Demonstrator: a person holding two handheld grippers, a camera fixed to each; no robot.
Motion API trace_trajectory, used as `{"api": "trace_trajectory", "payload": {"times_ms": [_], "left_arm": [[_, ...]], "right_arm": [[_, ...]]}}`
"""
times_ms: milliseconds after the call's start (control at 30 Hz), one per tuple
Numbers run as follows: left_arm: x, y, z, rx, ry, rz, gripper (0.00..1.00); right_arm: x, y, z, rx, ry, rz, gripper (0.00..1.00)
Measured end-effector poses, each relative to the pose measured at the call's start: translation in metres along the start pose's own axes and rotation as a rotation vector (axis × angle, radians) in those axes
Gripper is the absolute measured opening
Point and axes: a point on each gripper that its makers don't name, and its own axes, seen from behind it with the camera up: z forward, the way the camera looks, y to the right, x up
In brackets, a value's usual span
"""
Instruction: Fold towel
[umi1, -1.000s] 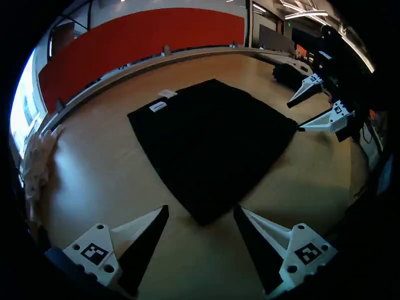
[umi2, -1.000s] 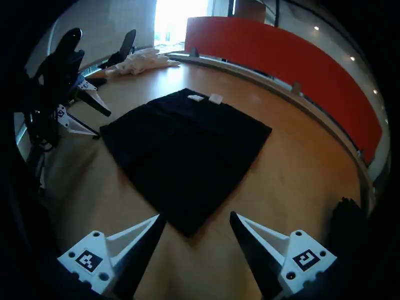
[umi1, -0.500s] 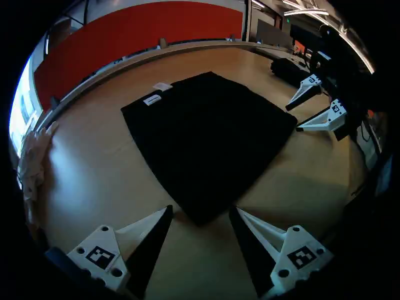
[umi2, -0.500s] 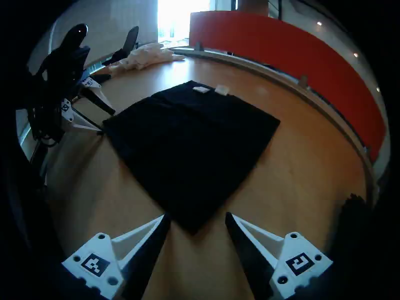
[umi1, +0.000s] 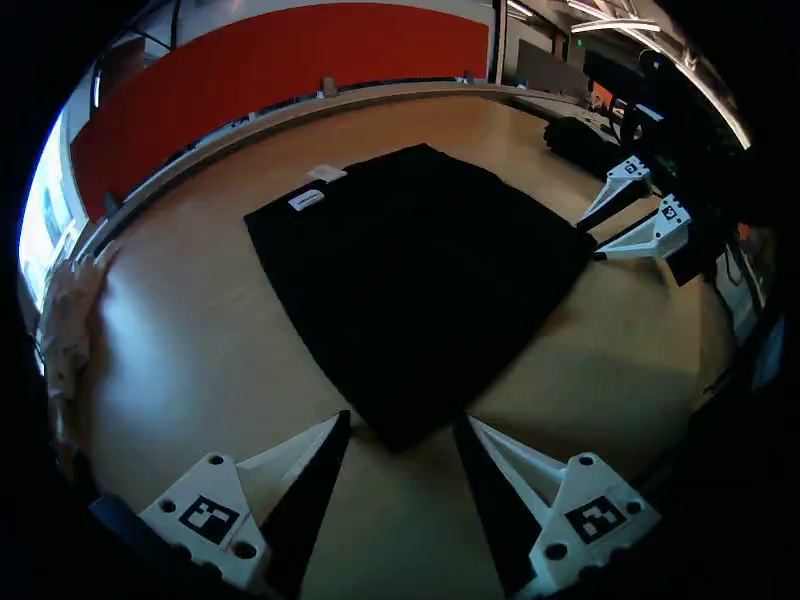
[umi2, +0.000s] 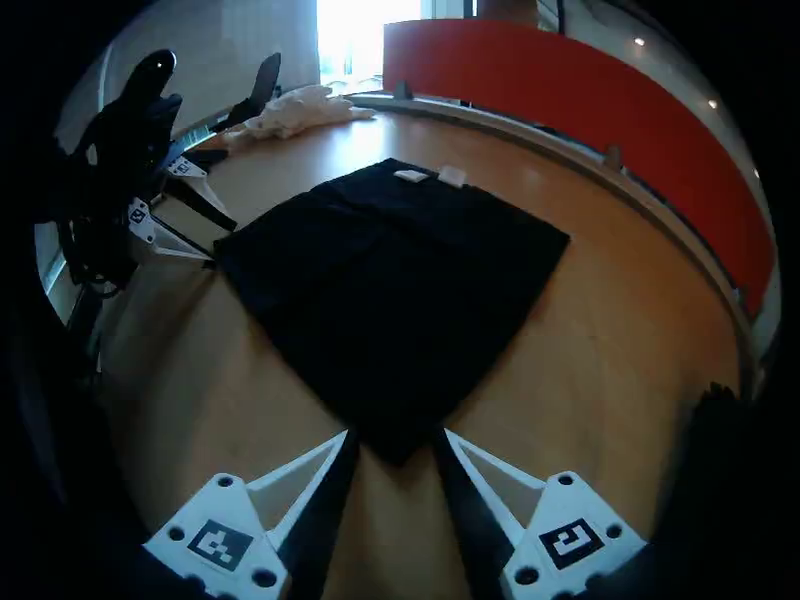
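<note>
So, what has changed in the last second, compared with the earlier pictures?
Both grippers brought their fingers closer together around a near corner of the black towel: the right gripper clearly, the left gripper only a little. Neither seems to press on the cloth yet. The black towel lies flat on the wooden table as before, with its white labels at the far edge.

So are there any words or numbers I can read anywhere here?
Nothing here can be read.
White tags on the black towel: too small and blurred.
Square markers on the left hand-held gripper and right hand-held gripper: patterns, not letters.
</note>
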Motion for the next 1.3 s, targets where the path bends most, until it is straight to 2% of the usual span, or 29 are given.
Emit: {"api": "trace_trajectory", "payload": {"times_ms": [133,200,333,433,533,800,1300], "left_arm": [[0.0,0.0,0.0,0.004,-0.003,-0.007,0.63],[0.0,-0.001,0.0,0.008,-0.006,-0.01,0.46],[0.0,-0.003,0.0,0.017,-0.013,-0.025,0.29],[0.0,-0.004,0.0,0.019,-0.018,-0.033,0.2],[0.001,-0.004,0.0,0.019,-0.023,-0.042,0.14],[0.007,0.001,-0.003,0.012,-0.021,-0.073,0.11],[0.048,-0.001,-0.039,0.04,0.055,-0.106,0.11]], "right_arm": [[0.0,-0.002,-0.001,0.002,-0.001,-0.001,0.41],[0.0,-0.003,-0.001,0.002,-0.001,-0.001,0.37],[0.0,-0.003,-0.001,-0.001,-0.002,0.0,0.25],[0.002,-0.004,-0.002,-0.004,-0.001,0.003,0.18],[0.006,-0.004,-0.003,-0.009,0.009,0.006,0.16],[0.02,0.002,-0.01,-0.035,0.036,0.014,0.15],[0.06,0.009,-0.046,-0.07,0.108,0.012,0.15]]}}
